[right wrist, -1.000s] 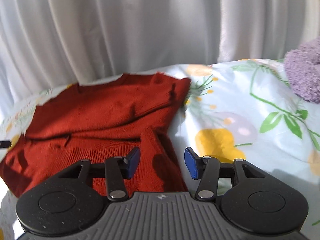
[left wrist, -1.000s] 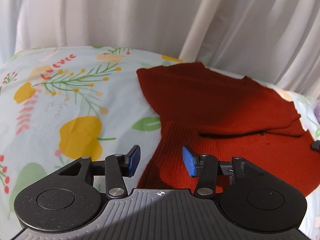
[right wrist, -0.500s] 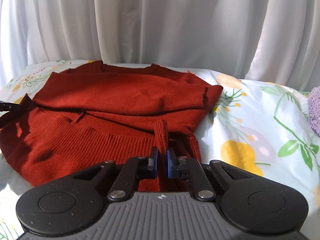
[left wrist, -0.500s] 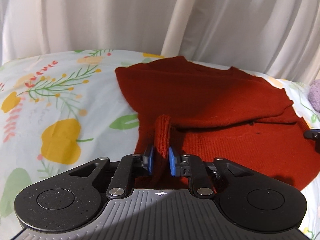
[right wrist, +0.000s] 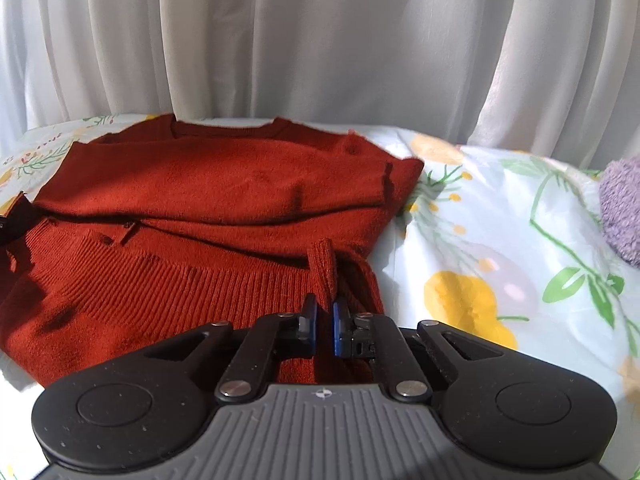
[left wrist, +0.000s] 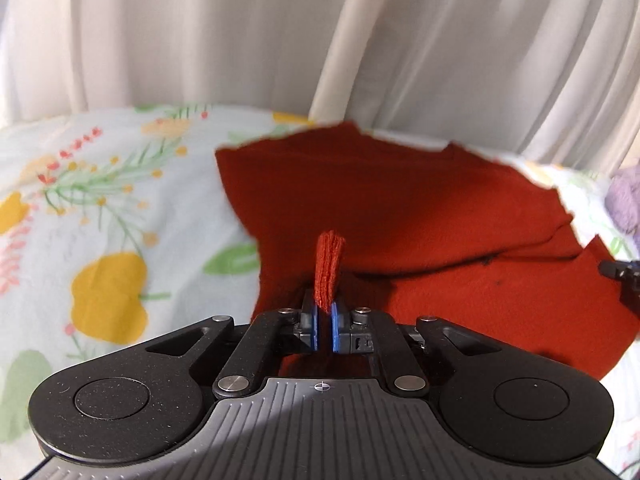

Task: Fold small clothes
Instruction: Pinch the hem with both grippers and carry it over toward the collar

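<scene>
Both grippers are sitting pinched now, where a second ago they were hanging wide open over the hem. So the left gripper point(left wrist: 324, 322) is clamping a little ridge of ribbed hem on the red sweater point(left wrist: 420, 216), and that ridge is poking up between the blue pads point(left wrist: 314, 326). Over in the right wrist view the right gripper point(right wrist: 323, 330) is squeezing its own fold of the sweater's ribbed hem, near the bottom right corner. Sweater's lying mostly flat on the floral bedsheet point(right wrist: 500, 240), sleeves folded across the body, neckline pointing at the white curtain point(right wrist: 320, 40). Something fuzzy and purple point(right wrist: 624, 208) is sitting off to the right on the sheet. No labels or writing I can read anywhere.
</scene>
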The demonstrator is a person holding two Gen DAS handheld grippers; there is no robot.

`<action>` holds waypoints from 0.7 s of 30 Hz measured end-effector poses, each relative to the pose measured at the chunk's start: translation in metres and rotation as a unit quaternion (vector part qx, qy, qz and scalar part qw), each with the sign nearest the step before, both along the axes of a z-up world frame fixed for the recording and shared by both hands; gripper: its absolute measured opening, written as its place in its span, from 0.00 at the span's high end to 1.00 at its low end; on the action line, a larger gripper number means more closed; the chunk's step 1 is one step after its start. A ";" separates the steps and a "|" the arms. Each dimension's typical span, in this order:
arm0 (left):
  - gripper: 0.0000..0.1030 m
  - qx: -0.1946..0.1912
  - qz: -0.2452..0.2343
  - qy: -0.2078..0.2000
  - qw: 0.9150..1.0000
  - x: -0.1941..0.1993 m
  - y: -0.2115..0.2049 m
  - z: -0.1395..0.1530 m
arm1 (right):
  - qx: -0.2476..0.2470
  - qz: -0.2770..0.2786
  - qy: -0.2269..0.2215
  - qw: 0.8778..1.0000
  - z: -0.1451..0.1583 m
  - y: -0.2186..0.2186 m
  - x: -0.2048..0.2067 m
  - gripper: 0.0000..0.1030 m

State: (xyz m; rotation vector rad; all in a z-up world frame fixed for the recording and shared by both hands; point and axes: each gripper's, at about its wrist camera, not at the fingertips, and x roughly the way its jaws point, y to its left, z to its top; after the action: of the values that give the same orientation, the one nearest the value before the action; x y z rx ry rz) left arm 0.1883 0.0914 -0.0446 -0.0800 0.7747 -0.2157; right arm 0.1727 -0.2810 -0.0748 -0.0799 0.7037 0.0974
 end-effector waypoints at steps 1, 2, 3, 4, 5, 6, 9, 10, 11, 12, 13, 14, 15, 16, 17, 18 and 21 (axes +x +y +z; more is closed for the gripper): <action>0.93 -0.009 -0.001 -0.015 1.000 -0.001 0.002 0.012 | 0.003 -0.001 -0.009 1.000 0.006 -0.001 -0.002 0.94; 0.92 -0.017 0.000 -0.032 0.999 -0.001 0.005 0.024 | 0.009 -0.005 -0.021 1.000 0.013 -0.002 -0.003 0.94; 0.92 -0.024 0.002 -0.049 0.999 0.000 0.008 0.036 | 0.016 -0.007 -0.031 0.999 0.021 -0.003 -0.004 0.95; 0.92 -0.028 0.004 -0.065 0.998 0.003 0.010 0.047 | 0.024 -0.010 -0.042 0.999 0.029 -0.004 -0.002 0.95; 0.92 -0.029 0.007 -0.080 0.996 0.007 0.011 0.056 | 0.029 -0.013 -0.054 0.998 0.037 -0.005 0.000 0.95; 0.92 -0.026 0.009 -0.093 0.995 0.012 0.012 0.062 | 0.031 -0.017 -0.066 0.997 0.043 -0.006 0.002 0.95; 0.92 -0.003 0.016 -0.114 0.993 0.037 0.007 0.069 | 0.027 -0.033 -0.093 0.995 0.057 -0.005 0.019 0.95; 0.92 -0.001 0.019 -0.110 0.994 0.047 0.005 0.066 | 0.024 -0.039 -0.099 0.994 0.058 -0.005 0.027 0.95; 0.92 0.000 0.024 -0.103 0.994 0.058 0.004 0.062 | 0.020 -0.042 -0.101 0.994 0.058 -0.004 0.036 0.95; 0.92 0.002 0.027 -0.094 0.995 0.068 0.002 0.056 | 0.018 -0.045 -0.099 0.994 0.057 -0.003 0.045 0.95; 0.92 0.006 0.028 -0.083 0.996 0.078 0.000 0.049 | 0.018 -0.050 -0.094 0.994 0.054 -0.002 0.055 0.95; 0.92 0.012 0.031 -0.073 0.997 0.086 -0.002 0.040 | 0.019 -0.053 -0.086 0.995 0.050 -0.001 0.065 0.95; 0.92 0.015 0.031 -0.060 0.998 0.093 -0.003 0.030 | 0.020 -0.055 -0.076 0.995 0.045 -0.001 0.075 0.95; 0.92 0.014 0.029 -0.045 0.998 0.097 -0.002 0.020 | 0.022 -0.057 -0.064 0.996 0.038 0.000 0.084 0.95; 0.92 0.010 0.027 -0.030 0.999 0.101 -0.001 0.012 | 0.027 -0.056 -0.051 0.997 0.030 0.000 0.091 0.94; 0.91 0.003 0.019 -0.018 1.000 0.102 0.000 0.006 | 0.031 -0.054 -0.039 0.997 0.023 0.001 0.097 0.94; 0.74 -0.004 -0.011 -0.008 1.000 0.095 0.002 -0.006 | 0.028 -0.051 -0.013 0.998 0.008 -0.002 0.107 0.93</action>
State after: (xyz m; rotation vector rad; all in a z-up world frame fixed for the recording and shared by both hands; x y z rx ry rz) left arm 0.2835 0.0931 -0.0510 -0.0772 0.7595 -0.2405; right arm 0.2792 -0.2828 -0.0665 0.0085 0.6770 0.0182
